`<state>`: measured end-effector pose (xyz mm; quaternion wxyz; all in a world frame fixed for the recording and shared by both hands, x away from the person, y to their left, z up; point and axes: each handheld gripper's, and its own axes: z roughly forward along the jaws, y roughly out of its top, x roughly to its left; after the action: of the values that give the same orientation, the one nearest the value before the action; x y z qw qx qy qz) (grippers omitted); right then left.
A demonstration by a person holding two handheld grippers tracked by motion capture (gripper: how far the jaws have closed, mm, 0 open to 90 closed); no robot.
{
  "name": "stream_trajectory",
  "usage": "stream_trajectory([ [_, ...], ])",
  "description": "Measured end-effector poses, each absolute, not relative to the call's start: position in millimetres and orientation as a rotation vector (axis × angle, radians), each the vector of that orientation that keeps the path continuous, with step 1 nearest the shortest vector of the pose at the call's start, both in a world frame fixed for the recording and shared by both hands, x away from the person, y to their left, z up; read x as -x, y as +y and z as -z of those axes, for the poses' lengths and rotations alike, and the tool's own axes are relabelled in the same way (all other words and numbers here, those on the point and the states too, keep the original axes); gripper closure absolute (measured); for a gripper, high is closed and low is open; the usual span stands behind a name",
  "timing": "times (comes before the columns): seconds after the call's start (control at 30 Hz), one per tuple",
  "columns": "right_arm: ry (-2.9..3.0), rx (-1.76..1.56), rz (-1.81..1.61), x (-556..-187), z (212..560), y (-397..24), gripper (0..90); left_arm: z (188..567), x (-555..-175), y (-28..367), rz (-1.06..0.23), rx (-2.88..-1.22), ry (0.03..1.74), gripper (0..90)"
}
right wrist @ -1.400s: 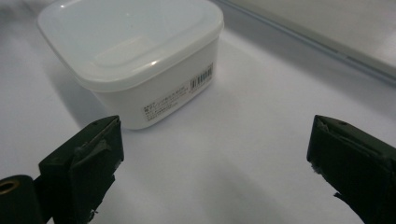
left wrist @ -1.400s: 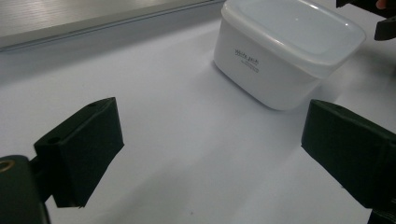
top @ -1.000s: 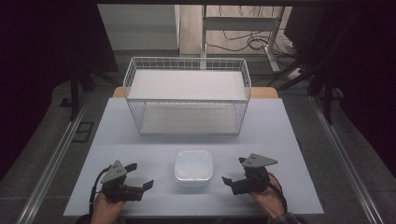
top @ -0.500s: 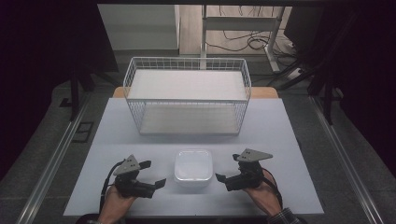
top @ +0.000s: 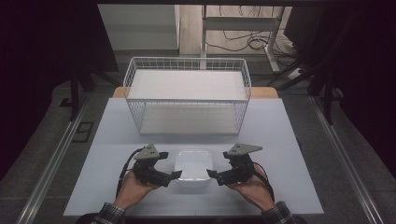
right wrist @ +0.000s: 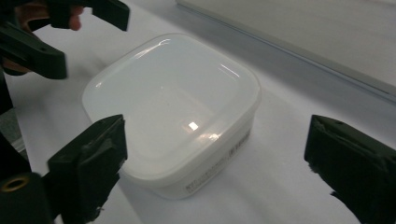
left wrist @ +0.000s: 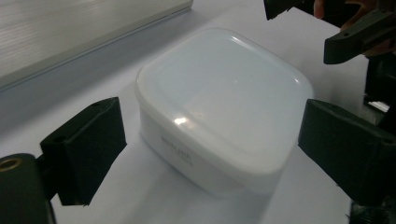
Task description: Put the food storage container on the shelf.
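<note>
A white lidded container [right wrist: 175, 105] with rounded corners sits on the pale table [right wrist: 285, 182], a small printed label on its near side wall; the right gripper [right wrist: 215, 168] has its black jaws spread wide on either side of it, touching nothing; the left gripper [right wrist: 51, 28] shows beyond, top left

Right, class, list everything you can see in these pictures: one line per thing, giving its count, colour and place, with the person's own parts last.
Table: one, pale grey-white, centre of the high view.
Wire basket: one, white, far half of the table, nothing visible inside.
Lidded container: one, translucent white, near edge of the table, between the two grippers.
Cables: several, dark, on the floor beyond the table.
Left gripper: one, black with a grey plate, left of the container, jaws open.
Right gripper: one, black with a grey plate, right of the container, jaws open.
Sleeves: two, plaid, bottom edge.
</note>
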<state>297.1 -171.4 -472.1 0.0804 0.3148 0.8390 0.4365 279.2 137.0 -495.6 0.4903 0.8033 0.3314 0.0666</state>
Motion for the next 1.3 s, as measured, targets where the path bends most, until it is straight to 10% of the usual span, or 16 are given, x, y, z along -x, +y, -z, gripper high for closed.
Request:
stream_trajectory([
  [0.7,2.689,-1.042,-1.283,-313.4,490.6,-151.6,20.7,514.7,-283.9,126.1,0.007,-1.946,0.912,16.8],
  [0.97,2.610,-1.212,-1.299,-294.4,477.5,-169.5,59.2,503.2,-268.2,139.1,0.013,-1.899,0.978,56.4],
  [1.3,2.454,-1.240,-1.421,-290.0,474.3,-179.1,78.6,503.1,-267.9,145.5,-0.012,-1.815,1.013,80.0],
])
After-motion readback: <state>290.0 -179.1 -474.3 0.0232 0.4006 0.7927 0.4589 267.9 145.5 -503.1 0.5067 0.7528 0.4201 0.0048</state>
